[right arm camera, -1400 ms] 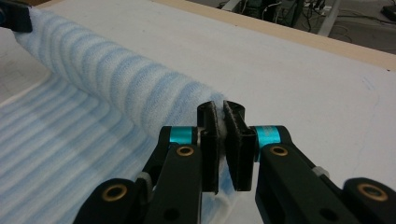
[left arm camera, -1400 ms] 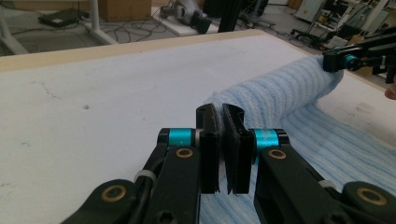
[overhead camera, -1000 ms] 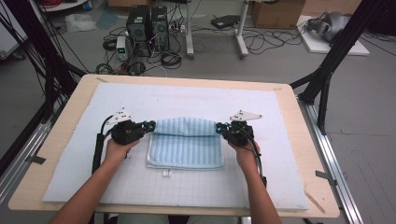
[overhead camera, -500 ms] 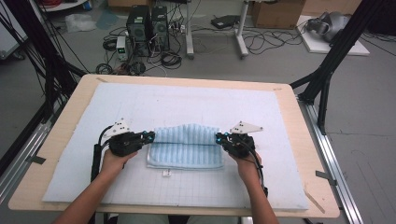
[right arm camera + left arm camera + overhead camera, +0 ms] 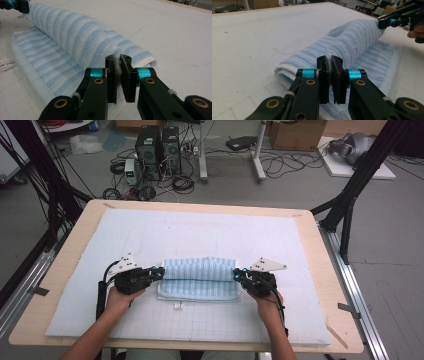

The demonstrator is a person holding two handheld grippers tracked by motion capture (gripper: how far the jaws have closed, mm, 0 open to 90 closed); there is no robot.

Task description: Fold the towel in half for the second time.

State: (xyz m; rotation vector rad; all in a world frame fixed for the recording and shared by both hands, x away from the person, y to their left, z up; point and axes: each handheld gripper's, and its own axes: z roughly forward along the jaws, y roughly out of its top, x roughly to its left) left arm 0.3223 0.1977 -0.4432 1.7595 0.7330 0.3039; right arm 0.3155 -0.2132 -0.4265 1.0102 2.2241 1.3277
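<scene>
1. At the worktop's [image 5: 65,270] six o'clock edge, the person's forearms are coming in, one hand wrapped round each gripper.
2. The left gripper [image 5: 159,272] is sitting at about eight o'clock of the worktop's middle, pointing toward three o'clock. In the left gripper view its fingers [image 5: 324,82] are standing narrow, pinching a thin edge of the towel [image 5: 352,47] between them.
3. The right gripper [image 5: 236,274] is sitting at about four o'clock, pointing toward nine o'clock. In the right gripper view its fingers [image 5: 111,80] are likewise narrow, clamping the towel's [image 5: 82,35] edge.
4. The light blue striped towel [image 5: 199,276] is lying between the two grippers, just on the six o'clock side of the worktop's middle, on the white gridded mat [image 5: 210,232]. Its upper layer is arching up as a soft roll between the two held ends, while the lower layer is lying flat on the mat.
5. A small white label [image 5: 178,306] is showing on the mat just at the towel's six o'clock edge.
6. Beyond the worktop's twelve o'clock edge, computer towers [image 5: 157,145] and loose cables [image 5: 280,165] are resting on the floor, with a cardboard box [image 5: 295,132] toward one o'clock.
</scene>
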